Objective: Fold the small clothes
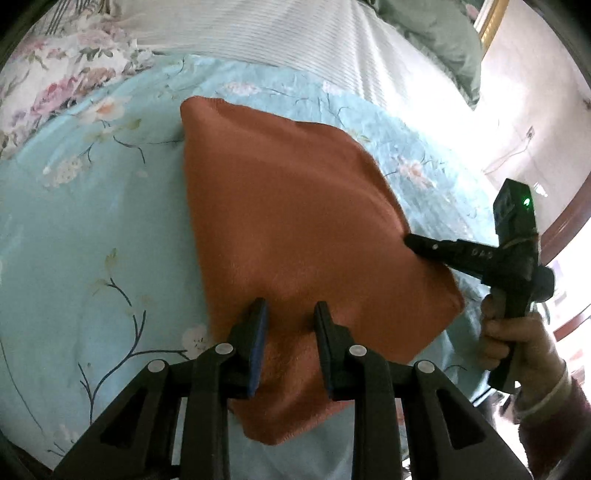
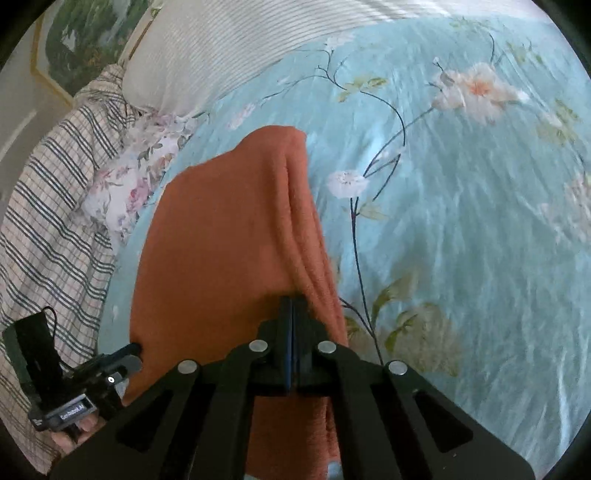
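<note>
An orange cloth [image 1: 295,229] lies folded on the light blue floral bedsheet [image 1: 92,221]. My left gripper [image 1: 290,308] is open, its two fingers astride the cloth's near edge. My right gripper [image 1: 410,242] reaches in from the right, shut on the cloth's right edge. In the right wrist view the right gripper [image 2: 291,304] is shut on a fold of the orange cloth [image 2: 229,236], which is drawn up into ridges along its right side. The left gripper [image 2: 135,349] shows at the cloth's lower left edge.
A white striped pillow [image 1: 295,33] lies at the back of the bed, with a floral pillow [image 1: 55,74] beside it. A plaid cloth [image 2: 48,206] lies at the left in the right wrist view. A wooden bed edge [image 1: 565,221] runs at the right.
</note>
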Demonstrator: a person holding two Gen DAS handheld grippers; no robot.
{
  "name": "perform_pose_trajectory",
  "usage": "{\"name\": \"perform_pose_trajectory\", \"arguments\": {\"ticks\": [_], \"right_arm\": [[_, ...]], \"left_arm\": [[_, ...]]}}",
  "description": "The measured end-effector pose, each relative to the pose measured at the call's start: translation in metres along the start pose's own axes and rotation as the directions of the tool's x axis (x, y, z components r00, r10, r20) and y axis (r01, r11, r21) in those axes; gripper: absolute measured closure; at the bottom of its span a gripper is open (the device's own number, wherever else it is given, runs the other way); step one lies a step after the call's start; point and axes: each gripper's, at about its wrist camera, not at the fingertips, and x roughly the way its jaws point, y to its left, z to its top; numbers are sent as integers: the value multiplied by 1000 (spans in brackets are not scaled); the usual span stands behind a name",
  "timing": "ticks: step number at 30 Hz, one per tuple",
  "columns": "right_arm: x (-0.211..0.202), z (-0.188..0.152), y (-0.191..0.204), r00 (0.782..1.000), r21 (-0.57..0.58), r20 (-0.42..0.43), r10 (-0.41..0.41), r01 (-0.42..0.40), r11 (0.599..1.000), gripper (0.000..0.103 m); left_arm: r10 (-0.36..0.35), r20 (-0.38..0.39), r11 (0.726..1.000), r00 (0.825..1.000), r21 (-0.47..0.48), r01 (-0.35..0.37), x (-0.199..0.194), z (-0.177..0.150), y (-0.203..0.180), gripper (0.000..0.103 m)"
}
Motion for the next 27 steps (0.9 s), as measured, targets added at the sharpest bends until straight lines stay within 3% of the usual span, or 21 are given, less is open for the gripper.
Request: {"name": "perform_pose_trajectory", "arguments": {"ticks": [8, 18, 20, 22, 23, 25, 27], "right_arm": [[-19, -6, 12, 1000, -24, 3, -18, 18, 1000, 100], [-61, -37, 31, 999, -80, 19, -31, 32, 996, 99], [-67, -47, 35, 999, -93, 19, -32, 33, 995, 92], [-74, -59, 38, 999, -110, 17, -41, 43, 993, 46], [-77, -65, 40, 999, -121, 24, -47, 50, 991, 39], [-84, -77, 43, 997, -144, 42, -67, 72, 987, 39], [-86, -86, 43, 997, -151, 27, -78, 81, 985, 39]], "left_arm": [[21, 6, 999, 1000, -31, -21, -6, -3, -1, 77], [113, 9, 991, 994, -71, -112, -31, -25, -4, 74], [128, 11, 989, 992, -81, -126, -40, -33, -2, 66], [128, 16, 987, 992, -104, -125, -50, -43, 0, 56], [126, 17, 986, 992, -110, -123, -54, -47, 1, 48], [127, 27, 985, 992, -124, -123, -62, -55, 2, 39], [140, 37, 983, 990, -124, -134, -69, -63, -1, 38]]}}
